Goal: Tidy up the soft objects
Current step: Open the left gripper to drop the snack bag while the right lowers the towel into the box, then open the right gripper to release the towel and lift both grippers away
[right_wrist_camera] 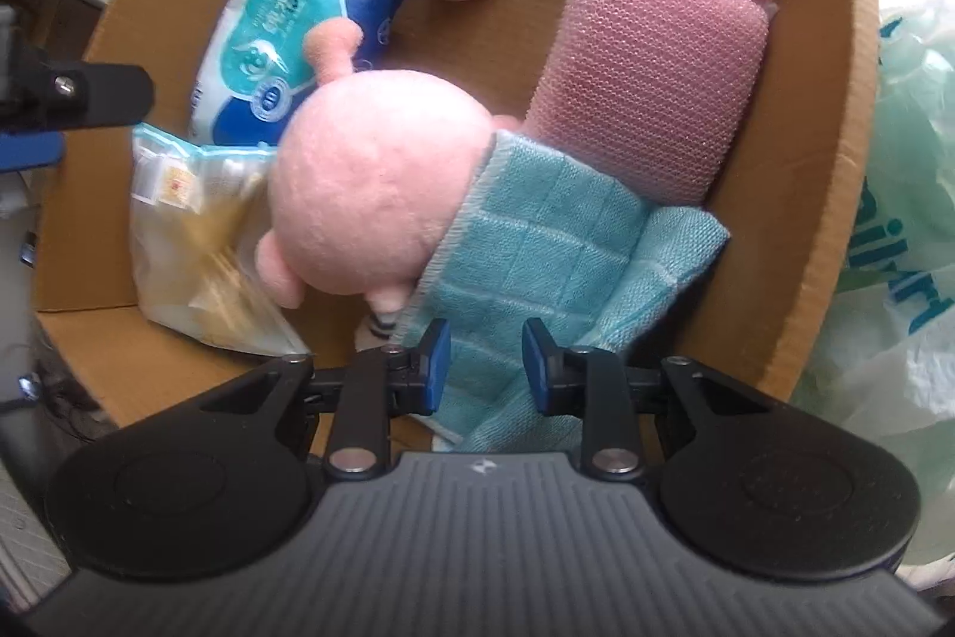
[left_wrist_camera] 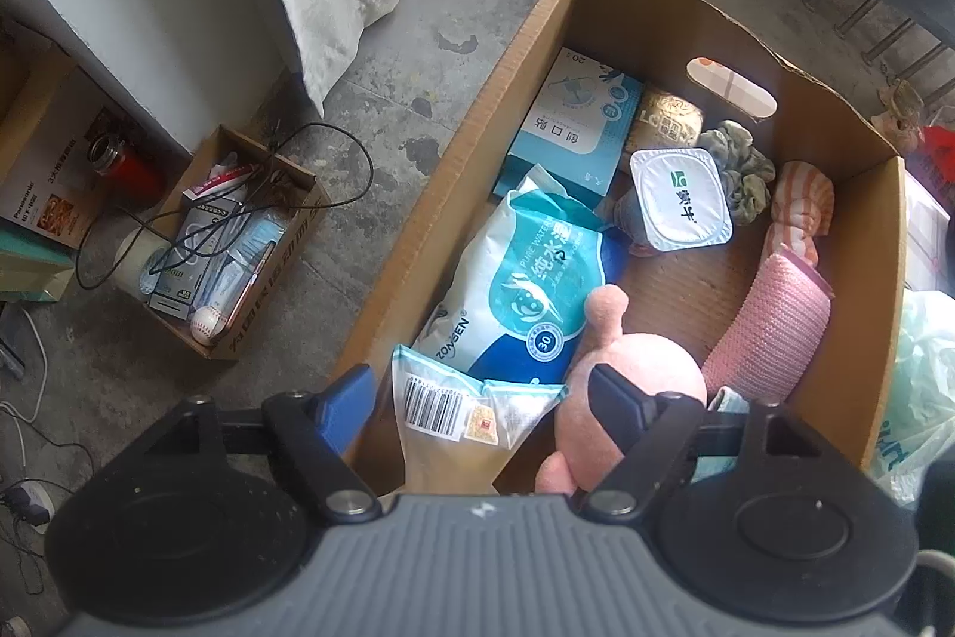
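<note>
two risks: right gripper (right_wrist_camera: 485,365) pinched only the cloth's (right_wrist_camera: 537,243) edge, so it could slip; left gripper (left_wrist_camera: 483,401), jaws spread & empty, sat near the plush (left_wrist_camera: 632,386), could snag it.

So the plush toy (right_wrist_camera: 364,177) was a soft peachy pink all over. The cloth (right_wrist_camera: 537,243) next to it was light teal with a woven grid of squares, and the sponge (right_wrist_camera: 650,82) was dusty pink with a netted texture. The wet wipes pack (left_wrist_camera: 525,279) was white, teal and dark blue. The scrunchie (left_wrist_camera: 737,165) was mottled grey-green, the little rolled towel (left_wrist_camera: 800,207) orange-and-white striped, the cardboard box (left_wrist_camera: 477,141) plain brown. Tool pads (right_wrist_camera: 433,368) were blue on black.
</note>
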A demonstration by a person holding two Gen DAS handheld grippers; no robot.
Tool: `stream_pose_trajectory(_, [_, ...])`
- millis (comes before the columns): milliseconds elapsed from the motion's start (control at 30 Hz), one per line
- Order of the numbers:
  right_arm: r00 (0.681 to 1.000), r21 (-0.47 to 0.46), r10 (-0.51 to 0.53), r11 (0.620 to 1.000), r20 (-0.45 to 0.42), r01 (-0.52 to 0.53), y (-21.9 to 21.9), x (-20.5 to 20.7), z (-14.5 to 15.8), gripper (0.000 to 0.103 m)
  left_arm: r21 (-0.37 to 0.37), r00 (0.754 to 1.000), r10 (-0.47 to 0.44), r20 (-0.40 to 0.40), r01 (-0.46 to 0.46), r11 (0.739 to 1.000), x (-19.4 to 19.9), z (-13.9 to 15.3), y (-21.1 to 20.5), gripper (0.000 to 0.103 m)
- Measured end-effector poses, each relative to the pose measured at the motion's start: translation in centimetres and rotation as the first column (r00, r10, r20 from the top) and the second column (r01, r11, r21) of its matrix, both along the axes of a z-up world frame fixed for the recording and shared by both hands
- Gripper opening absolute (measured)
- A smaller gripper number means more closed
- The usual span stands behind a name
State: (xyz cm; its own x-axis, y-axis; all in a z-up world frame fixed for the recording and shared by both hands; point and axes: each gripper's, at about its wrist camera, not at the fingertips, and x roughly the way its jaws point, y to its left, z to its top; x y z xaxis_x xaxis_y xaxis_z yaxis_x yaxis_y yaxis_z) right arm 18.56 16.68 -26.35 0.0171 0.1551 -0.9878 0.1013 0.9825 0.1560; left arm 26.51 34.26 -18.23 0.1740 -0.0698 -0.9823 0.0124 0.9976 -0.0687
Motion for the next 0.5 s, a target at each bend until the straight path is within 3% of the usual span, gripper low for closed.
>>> stream_pose_trajectory(133, [0.997, 0.055, -0.028, 0.998, 0.072, 0.024, -1.1, -1.3, 2.1, 0.030, 0.000, 1.000, -0.002, -0.002, 0.002, 1.000, -0.1, 0.4, -0.2, 0.083])
stream_pose_trajectory(167, [0.995, 0.066, -0.035, 0.997, 0.092, 0.029, -1.5, -1.9, 2.8, 0.036, 0.001, 1.000, -0.005, -0.001, 0.005, 1.000, -0.2, 0.5, -0.3, 0.083])
stream_pose_trajectory(200, [0.993, 0.072, -0.048, 0.997, 0.110, 0.040, -2.0, -2.3, 3.6, 0.049, 0.003, 1.000, -0.009, 0.000, 0.009, 1.000, -0.3, 0.7, -0.4, 0.084])
stream_pose_trajectory(300, [0.979, 0.075, -0.104, 0.993, 0.173, 0.093, -3.5, -3.4, 5.9, 0.075, 0.006, 1.000, -0.030, 0.003, 0.030, 1.000, -0.6, 1.1, -0.9, 0.087])
stream_pose_trajectory(500, [0.935, 0.073, -0.159, 0.987, 0.316, 0.143, -6.1, -5.5, 10.0, 0.086, -0.003, 0.997, -0.075, -0.011, 0.075, 0.997, -1.5, 1.8, -2.3, 0.094])
